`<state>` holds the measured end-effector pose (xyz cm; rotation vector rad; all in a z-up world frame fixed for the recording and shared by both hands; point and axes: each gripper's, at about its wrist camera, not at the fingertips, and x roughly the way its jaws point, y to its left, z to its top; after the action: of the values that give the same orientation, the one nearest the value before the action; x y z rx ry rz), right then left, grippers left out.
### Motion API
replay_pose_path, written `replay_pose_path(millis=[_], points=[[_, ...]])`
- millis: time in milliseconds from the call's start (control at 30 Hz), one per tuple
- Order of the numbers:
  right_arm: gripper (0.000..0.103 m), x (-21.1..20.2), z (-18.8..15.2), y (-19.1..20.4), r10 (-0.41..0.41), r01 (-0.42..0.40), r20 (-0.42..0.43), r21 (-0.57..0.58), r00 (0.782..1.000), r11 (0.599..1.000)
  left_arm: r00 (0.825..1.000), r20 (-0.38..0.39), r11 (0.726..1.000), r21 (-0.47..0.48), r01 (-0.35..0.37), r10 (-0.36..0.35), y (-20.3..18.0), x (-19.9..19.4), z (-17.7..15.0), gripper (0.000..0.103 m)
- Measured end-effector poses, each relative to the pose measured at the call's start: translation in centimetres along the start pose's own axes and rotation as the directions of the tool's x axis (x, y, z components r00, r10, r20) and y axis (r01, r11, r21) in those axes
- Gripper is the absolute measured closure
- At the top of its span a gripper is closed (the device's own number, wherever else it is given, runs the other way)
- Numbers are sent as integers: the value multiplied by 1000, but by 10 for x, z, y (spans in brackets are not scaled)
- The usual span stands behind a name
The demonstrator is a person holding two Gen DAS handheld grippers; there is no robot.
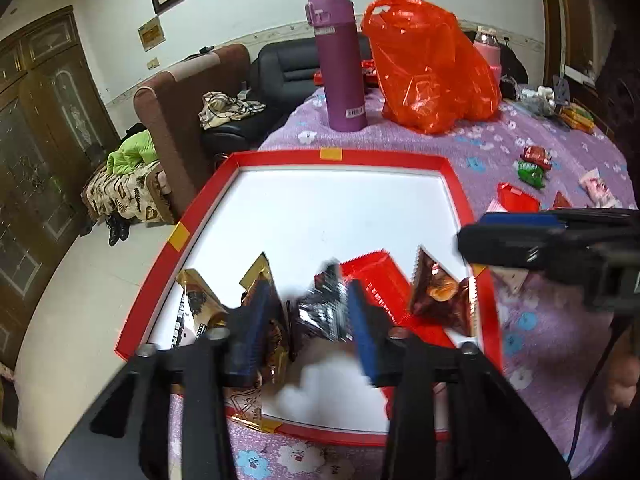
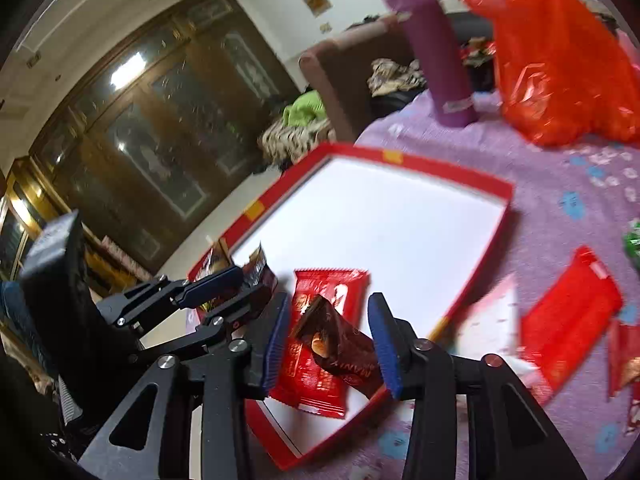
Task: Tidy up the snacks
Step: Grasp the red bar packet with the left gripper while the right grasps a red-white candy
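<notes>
Snacks point(image 1: 440, 292) in tray point(image 1: 456, 184), near edge: light, crinkly; grip seams. Left hand-held gripper point(image 1: 308, 320) and right hand-held gripper point(image 2: 332, 340) open, empty.

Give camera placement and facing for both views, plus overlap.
Left wrist: on left claw, looking down its fingers into the red box; right claw enters at right.
Right wrist: on right claw, looking over the brown snack; left claw at left.
Shared: box, purple bottle, orange bag.
</notes>
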<state>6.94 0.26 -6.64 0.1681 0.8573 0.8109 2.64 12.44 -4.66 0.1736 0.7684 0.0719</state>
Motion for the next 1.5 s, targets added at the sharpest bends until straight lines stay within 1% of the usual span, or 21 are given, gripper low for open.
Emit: replay_pose_path(millis=[33, 100, 200, 333, 400, 500, 600, 667, 700, 767, 833, 933, 1000, 1067, 1167, 1267, 1300, 1367, 1400, 1467, 1500], points=[[56, -8, 0, -4, -6, 6, 17, 7, 1000, 1000, 1000, 7, 1000, 5, 3, -3, -2, -2, 1, 51], [55, -25, 0, -15, -28, 26, 50, 31, 998, 999, 1000, 23, 999, 31, 18, -19, -12, -7, 3, 51], [53, -54, -4, -40, -96, 90, 88, 74, 991, 993, 998, 39, 996, 78, 52, -55, -30, -14, 6, 51], [50, -90, -16, -76, -234, 221, 114, 121, 965, 968, 993, 36, 985, 140, 103, -109, -57, -18, 10, 51], [49, -105, -23, -97, -282, 264, 103, 161, 954, 951, 990, 33, 977, 171, 129, -136, -72, -19, 13, 51], [49, -116, -34, -123, -268, 243, 79, 237, 960, 941, 986, 39, 966, 213, 148, -160, -91, -21, 20, 49], [49, -122, -44, -144, -159, 140, 34, 317, 987, 938, 982, 35, 955, 239, 174, -188, -104, -21, 29, 49], [49, -125, -49, -150, -94, 89, -3, 356, 996, 930, 976, 30, 946, 251, 203, -217, -115, -21, 36, 49], [49, -126, -52, -153, -98, 101, -27, 368, 995, 924, 973, 30, 942, 259, 215, -230, -120, -20, 39, 49], [49, -128, -55, -154, -153, 165, -64, 376, 986, 912, 969, 17, 935, 267, 235, -248, -131, -15, 46, 49], [49, -128, -57, -164, -204, 225, -97, 413, 974, 882, 958, -9, 920, 277, 278, -286, -143, -8, 53, 49], [49, -128, -57, -177, -255, 279, -115, 469, 960, 838, 955, -45, 912, 288, 292, -292, -160, 5, 60, 49], [49, -124, -54, -181, -264, 290, -123, 473, 957, 832, 955, -68, 910, 290, 297, -290, -167, 15, 62, 49], [49, -115, -47, -180, -293, 316, -123, 462, 948, 829, 958, -93, 915, 282, 287, -272, -172, 25, 64, 49], [50, -111, -44, -179, -332, 343, -105, 440, 938, 830, 946, -141, 908, 271, 319, -291, -179, 36, 64, 49], [58, -110, -43, -178, -364, 366, -85, 412, 927, 835, 935, -174, 898, 270, 347, -310, -185, 42, 63, 49], [61, -109, -43, -177, -380, 380, -80, 391, 921, 838, 936, -179, 900, 267, 344, -305, -186, 45, 63, 49], [63, -105, -42, -173, -414, 412, -71, 342, 908, 844, 935, -194, 902, 266, 340, -296, -189, 51, 64, 49], [64, -103, -41, -170, -434, 433, -68, 312, 898, 846, 930, -213, 897, 271, 350, -299, -191, 56, 64, 49], [64, -96, -40, -163, -487, 487, -66, 237, 871, 840, 924, -247, 894, 275, 354, -290, -194, 64, 63, 49], [64, -92, -40, -159, -515, 516, -62, 197, 855, 833, 927, -253, 899, 273, 341, -275, -195, 69, 63, 49]])
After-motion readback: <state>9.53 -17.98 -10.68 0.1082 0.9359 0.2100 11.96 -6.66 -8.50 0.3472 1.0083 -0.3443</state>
